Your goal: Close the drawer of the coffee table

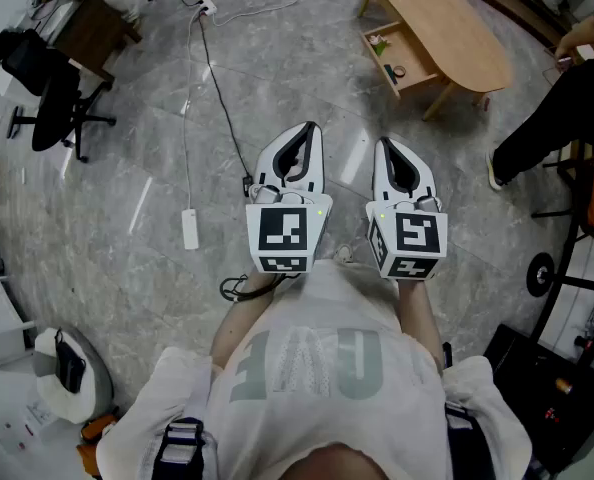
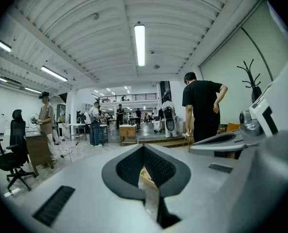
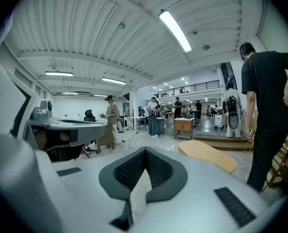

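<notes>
Head view: drawer (image 1: pixel 397 63) open (coffee table (image 1: pixel 447 23) ahead) | gripper views: left hand-held gripper (image 2: pixel 144 147), right hand-held gripper (image 3: pixel 145 150) pressed together.

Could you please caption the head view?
Left gripper and right gripper, both shut and empty, point toward the coffee table, its drawer open.

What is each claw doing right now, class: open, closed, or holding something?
Left claw: closed, holding nothing.
Right claw: closed, holding nothing.

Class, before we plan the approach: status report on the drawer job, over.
Shut and empty: left gripper, right gripper. Still open: drawer of coffee table, well ahead, untouched. Standing right of it: person.
</notes>
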`<action>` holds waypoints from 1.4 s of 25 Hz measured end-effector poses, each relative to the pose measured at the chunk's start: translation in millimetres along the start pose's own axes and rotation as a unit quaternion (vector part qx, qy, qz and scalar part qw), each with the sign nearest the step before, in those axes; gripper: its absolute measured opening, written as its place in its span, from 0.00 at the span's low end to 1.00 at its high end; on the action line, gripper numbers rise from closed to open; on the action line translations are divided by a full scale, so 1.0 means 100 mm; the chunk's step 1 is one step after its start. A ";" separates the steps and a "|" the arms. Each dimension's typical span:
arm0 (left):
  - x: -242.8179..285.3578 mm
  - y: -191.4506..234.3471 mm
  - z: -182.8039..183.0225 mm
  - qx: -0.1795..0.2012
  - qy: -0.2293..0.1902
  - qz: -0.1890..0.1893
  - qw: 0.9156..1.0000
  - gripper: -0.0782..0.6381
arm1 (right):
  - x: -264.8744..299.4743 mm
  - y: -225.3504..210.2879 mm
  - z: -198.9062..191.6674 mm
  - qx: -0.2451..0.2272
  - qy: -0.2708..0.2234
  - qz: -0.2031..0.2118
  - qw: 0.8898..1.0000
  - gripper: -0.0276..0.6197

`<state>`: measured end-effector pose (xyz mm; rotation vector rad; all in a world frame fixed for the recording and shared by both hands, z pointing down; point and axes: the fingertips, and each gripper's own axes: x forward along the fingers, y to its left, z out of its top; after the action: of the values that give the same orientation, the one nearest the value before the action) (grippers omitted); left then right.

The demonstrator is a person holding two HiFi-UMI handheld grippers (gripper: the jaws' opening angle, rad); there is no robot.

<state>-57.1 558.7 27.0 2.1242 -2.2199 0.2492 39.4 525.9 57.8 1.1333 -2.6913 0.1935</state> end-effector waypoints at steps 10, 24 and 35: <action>0.02 -0.18 0.06 0.000 -0.006 0.006 1.000 0.12 | -0.10 -0.19 -0.03 -0.004 -0.006 0.005 1.000 0.05; 0.37 -0.19 0.15 -0.017 -0.029 -0.007 0.999 0.12 | -0.07 -0.51 -0.04 0.010 -0.013 -0.006 1.000 0.05; 1.47 -0.01 0.16 -0.044 -0.065 -0.032 0.996 0.12 | 0.70 -1.07 -0.05 -0.003 -0.013 -0.032 0.999 0.05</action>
<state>-62.4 411.0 33.8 2.2182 -2.1802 0.0107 69.7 404.4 84.1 1.2260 -2.6705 0.1606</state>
